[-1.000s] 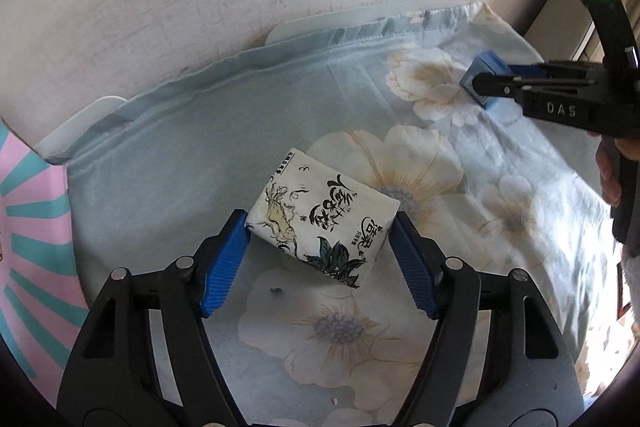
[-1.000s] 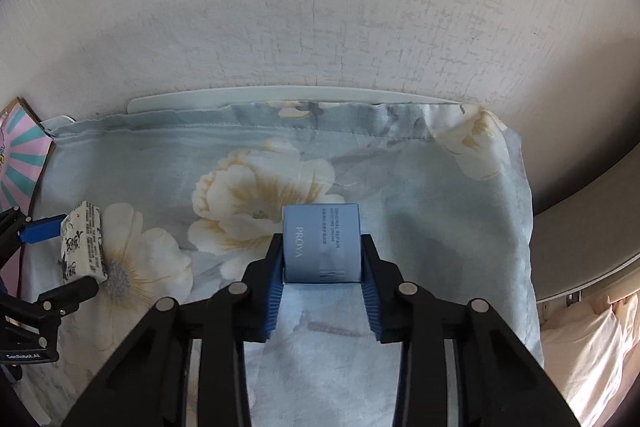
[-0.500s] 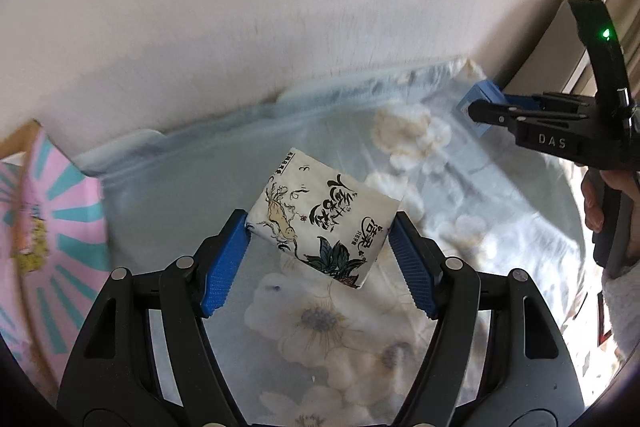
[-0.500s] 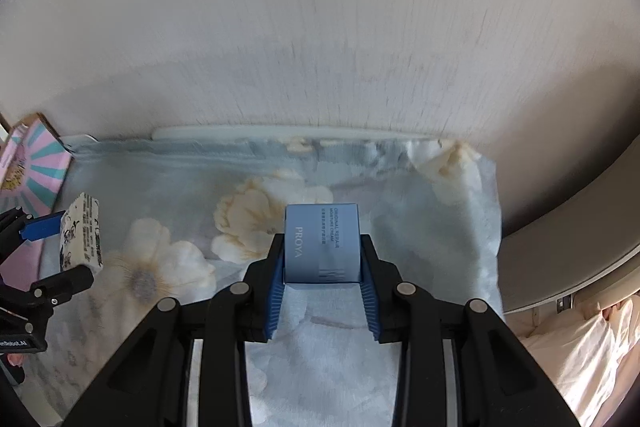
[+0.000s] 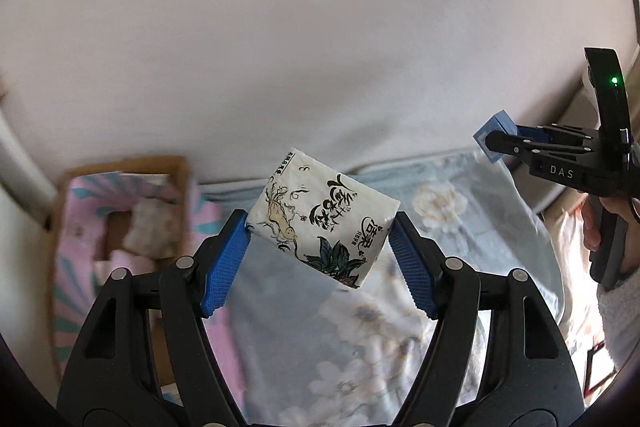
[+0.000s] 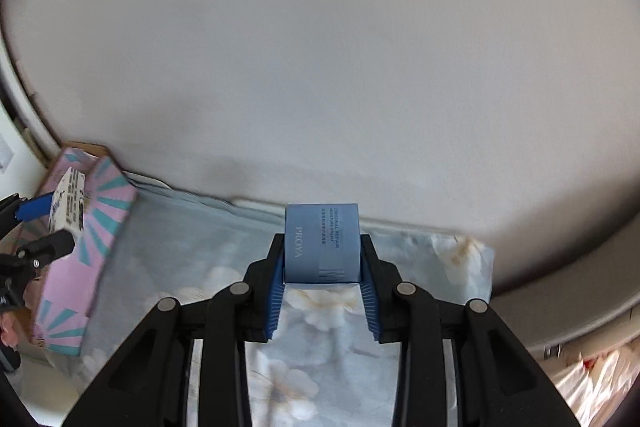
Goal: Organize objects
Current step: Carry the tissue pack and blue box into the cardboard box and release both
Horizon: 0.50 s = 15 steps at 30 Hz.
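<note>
White wall (image 5: 320,47) fills the upper half of both views. Below it, the pale blue floral cloth (image 5: 460,211) covers the lower centre and right of the left wrist frame, blurred. Pink box with teal rays (image 5: 120,223) sits at lower left of that frame, top open, contents too blurred to identify; in the right wrist view it lies along the left edge. Left gripper (image 5: 320,239): jaws wide, blue pads clamped on both ends of the white tissue pack (image 5: 324,223), which is tilted, held off the cloth at frame centre, black calligraphy and leaf print facing the camera. Right gripper (image 6: 323,259): jaws narrower, closed on the sides of the small blue PROYA box (image 6: 321,243), lower centre of its frame, clear of the cloth. In the left wrist view that gripper and box show at right edge, middle height.
</note>
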{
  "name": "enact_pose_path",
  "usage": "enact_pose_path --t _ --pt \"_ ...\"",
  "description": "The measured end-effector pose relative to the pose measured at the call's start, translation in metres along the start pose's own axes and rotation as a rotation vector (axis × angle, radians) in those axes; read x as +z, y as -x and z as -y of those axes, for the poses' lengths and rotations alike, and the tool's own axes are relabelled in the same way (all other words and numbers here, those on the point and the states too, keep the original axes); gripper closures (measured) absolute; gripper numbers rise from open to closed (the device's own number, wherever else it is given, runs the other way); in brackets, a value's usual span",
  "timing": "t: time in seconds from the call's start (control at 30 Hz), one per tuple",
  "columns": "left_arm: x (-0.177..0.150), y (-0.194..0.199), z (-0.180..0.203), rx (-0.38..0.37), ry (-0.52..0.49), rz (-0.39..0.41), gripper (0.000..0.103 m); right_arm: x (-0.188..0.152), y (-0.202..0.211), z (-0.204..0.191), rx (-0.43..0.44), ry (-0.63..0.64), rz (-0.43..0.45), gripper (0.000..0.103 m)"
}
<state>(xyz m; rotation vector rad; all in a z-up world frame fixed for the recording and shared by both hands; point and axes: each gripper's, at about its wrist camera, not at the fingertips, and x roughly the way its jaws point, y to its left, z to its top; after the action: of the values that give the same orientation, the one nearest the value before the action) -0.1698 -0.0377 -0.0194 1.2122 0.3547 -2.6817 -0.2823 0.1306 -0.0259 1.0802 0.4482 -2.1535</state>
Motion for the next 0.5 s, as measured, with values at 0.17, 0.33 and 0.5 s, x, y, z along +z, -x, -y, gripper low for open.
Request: enact_pose_path --t 0.17,0.33,0.5 --pt "0.0 0.035 -0.036 0.073 0.067 0.041 0.034 0.031 0.007 -0.035 0.071 0.068 0.028 0.072" --pt "-0.012 0.062 -0.071 0.148 0.146 0.061 0.034 0.061 0.008 -0.083 0.155 0.154 0.055 0.072" --pt "-0.031 0.085 -0.102 0.222 0.238 0.062 0.034 0.077 -0.001 -0.137 0.251 0.254 0.061 0.072"
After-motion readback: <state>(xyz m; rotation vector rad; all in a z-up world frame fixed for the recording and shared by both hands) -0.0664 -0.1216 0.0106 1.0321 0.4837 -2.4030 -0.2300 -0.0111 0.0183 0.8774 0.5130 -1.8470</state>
